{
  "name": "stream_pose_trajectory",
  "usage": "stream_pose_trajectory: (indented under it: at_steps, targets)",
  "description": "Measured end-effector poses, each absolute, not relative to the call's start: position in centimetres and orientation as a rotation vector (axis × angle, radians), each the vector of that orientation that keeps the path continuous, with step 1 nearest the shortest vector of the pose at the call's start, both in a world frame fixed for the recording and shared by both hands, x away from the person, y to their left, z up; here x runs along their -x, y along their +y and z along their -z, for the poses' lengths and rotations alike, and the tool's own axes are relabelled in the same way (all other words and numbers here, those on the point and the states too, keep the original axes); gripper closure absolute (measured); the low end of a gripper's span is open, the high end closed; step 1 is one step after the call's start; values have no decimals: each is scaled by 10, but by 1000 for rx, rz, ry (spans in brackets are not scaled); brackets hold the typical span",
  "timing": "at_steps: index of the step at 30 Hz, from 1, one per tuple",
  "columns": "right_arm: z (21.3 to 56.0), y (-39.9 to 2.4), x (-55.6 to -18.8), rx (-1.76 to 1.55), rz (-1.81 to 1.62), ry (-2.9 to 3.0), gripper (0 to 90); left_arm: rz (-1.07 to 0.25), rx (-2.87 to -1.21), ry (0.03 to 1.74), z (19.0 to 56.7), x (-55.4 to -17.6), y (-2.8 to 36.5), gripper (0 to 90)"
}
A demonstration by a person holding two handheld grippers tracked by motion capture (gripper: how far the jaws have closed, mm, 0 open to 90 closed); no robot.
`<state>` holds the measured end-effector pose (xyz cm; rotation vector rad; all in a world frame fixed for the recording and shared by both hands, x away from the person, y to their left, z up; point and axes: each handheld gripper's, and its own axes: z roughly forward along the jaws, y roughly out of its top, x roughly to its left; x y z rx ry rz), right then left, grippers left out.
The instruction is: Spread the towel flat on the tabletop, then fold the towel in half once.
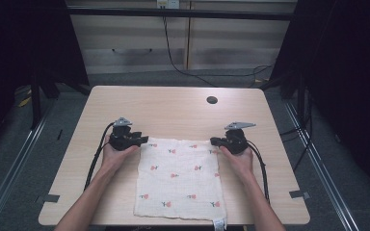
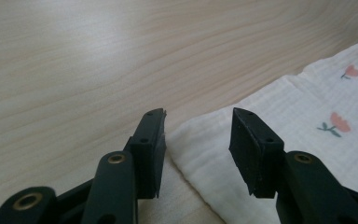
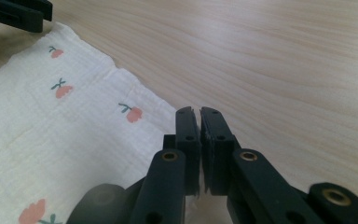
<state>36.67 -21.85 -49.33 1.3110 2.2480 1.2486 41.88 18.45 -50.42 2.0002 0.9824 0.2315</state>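
A white cloth (image 1: 179, 175) printed with small red flowers lies spread flat on the near half of the wooden table (image 1: 173, 106). My left gripper (image 1: 144, 140) sits at the cloth's far left corner. In the left gripper view the left gripper (image 2: 198, 126) stands open, with the corner of the cloth (image 2: 279, 107) lying on the table between the jaws, untouched by the pads. My right gripper (image 1: 214, 141) is at the far right corner. In the right gripper view the right gripper (image 3: 199, 116) has its jaws together on the edge of the cloth (image 3: 51, 130), a pale sliver between the pads.
A dark round hole (image 1: 212, 100) sits in the tabletop toward the far right. The cloth's near edge, with a small label (image 1: 219, 223), reaches the table's front edge. Grey tape marks (image 1: 299, 194) lie near the front corners. Cables trail back from both grippers along the forearms.
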Motion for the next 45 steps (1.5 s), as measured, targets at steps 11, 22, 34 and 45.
stream_pose_trajectory:
  at_steps: [11,22,34,45]
  targets:
    - [493,-220,-366,-1305,-1256,2250,861,-270,-2046,987,511,-426,187,668]
    - [493,-220,-367,-1317,-1264,2244,862,-276,-2102,886,511,-419,183,873]
    - [487,-222,-372,-1320,-1337,2220,863,-199,-1992,886,491,-414,198,885]
    - [463,-232,-360,-1273,-1407,2142,865,-196,-1896,833,464,-402,202,885]
